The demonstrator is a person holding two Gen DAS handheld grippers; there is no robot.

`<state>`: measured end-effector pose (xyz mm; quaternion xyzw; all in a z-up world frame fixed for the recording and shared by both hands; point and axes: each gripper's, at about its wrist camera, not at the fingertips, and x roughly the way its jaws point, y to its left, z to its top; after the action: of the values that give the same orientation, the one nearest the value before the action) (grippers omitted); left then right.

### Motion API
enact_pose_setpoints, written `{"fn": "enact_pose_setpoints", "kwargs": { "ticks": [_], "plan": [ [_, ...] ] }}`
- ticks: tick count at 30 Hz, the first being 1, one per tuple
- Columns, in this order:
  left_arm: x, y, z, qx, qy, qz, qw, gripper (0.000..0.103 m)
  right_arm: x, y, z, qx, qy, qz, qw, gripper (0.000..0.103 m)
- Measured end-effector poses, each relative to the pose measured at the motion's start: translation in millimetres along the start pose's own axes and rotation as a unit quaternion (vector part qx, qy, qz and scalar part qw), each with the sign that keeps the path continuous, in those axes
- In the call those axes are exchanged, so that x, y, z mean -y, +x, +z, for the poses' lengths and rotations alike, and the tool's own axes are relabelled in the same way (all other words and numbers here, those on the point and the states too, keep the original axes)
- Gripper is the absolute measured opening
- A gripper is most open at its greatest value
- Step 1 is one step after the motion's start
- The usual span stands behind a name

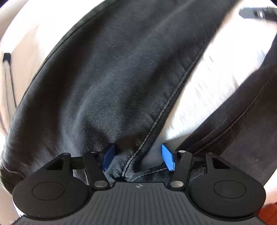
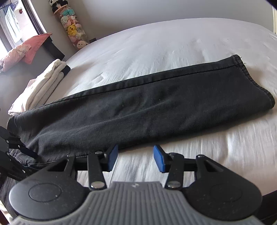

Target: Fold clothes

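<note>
Black jeans (image 2: 138, 112) lie on the white bed sheet (image 2: 173, 43), one leg stretched out to the right with its hem at the far right. In the left wrist view the jeans (image 1: 112, 77) fill the frame, and my left gripper (image 1: 137, 156) is open with its blue pads either side of the crotch seam, denim bunched between the jaws. My right gripper (image 2: 135, 158) is open and empty, just in front of the leg's near edge, over the bare sheet. The left gripper's black body (image 2: 10, 152) shows at the left edge of the right wrist view.
A stack of folded cream clothes (image 2: 41, 86) lies at the bed's left side. Beyond it stand a pink cushion (image 2: 31, 48) on a dark bench and a tall tube of plush toys (image 2: 72, 27) by the wall. The right gripper (image 1: 256, 12) shows at the left view's top right.
</note>
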<state>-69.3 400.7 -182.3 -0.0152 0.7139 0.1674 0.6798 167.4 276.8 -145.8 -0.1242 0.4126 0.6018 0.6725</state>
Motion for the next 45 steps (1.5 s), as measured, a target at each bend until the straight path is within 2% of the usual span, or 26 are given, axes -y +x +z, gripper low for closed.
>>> {"fn": "enact_pose_setpoints", "kwargs": {
  "ticks": [1,3,5,6,11,16,20,21,26,28,32,35,38,41,45],
  "plan": [
    [3,1,1,-0.005,0.003,0.006,1.0000,0.066,1,0,0,0.000,0.003,0.002,1.000,0.051],
    [0,-1,3,-0.005,-0.012,0.008,0.9999,0.043,2,0,0,-0.002,0.004,0.006,1.000,0.051],
    [-6,-6,3,0.005,-0.030,0.006,0.9995,0.011,1,-1,0,-0.002,0.003,0.011,1.000,0.051],
    [-9,-11,2,0.013,-0.039,0.005,0.9991,0.007,1,-1,0,-0.001,0.002,0.013,1.000,0.051],
    [-28,-37,2,0.070,-0.090,0.055,0.9920,0.006,0,-6,0,0.006,0.000,0.016,1.000,0.051],
    [-42,-40,4,0.089,-0.125,0.064,0.9861,0.006,3,-7,1,0.008,0.006,0.015,1.000,0.051],
    [-47,-33,4,0.064,-0.098,0.015,0.9930,0.009,6,-6,1,0.004,0.011,0.012,1.000,0.051],
    [-49,-36,2,0.070,-0.094,0.011,0.9930,0.011,7,-7,1,0.005,0.012,0.011,1.000,0.051],
    [-63,-54,-15,0.115,-0.097,-0.025,0.9883,0.045,18,-9,7,0.015,0.030,-0.004,0.999,0.052],
    [-71,-57,-20,0.135,-0.096,-0.012,0.9861,0.053,25,-8,10,0.017,0.041,-0.015,0.999,0.052],
    [-89,-61,-19,0.155,-0.094,0.032,0.9828,0.056,35,-5,18,0.026,0.058,-0.039,0.997,0.052],
    [-99,-62,-16,0.171,-0.075,0.068,0.9800,0.061,43,-2,26,0.043,0.055,-0.071,0.995,0.053],
    [-105,-55,-5,0.176,-0.047,0.089,0.9793,0.063,54,-1,35,0.064,0.057,-0.105,0.991,0.054],
    [-109,-37,12,0.174,-0.008,0.107,0.9790,0.065,72,-2,47,0.097,0.055,-0.145,0.983,0.056],
    [-109,-16,31,0.165,0.032,0.113,0.9794,0.065,97,-3,65,0.149,0.037,-0.209,0.966,0.056]
  ]
}}
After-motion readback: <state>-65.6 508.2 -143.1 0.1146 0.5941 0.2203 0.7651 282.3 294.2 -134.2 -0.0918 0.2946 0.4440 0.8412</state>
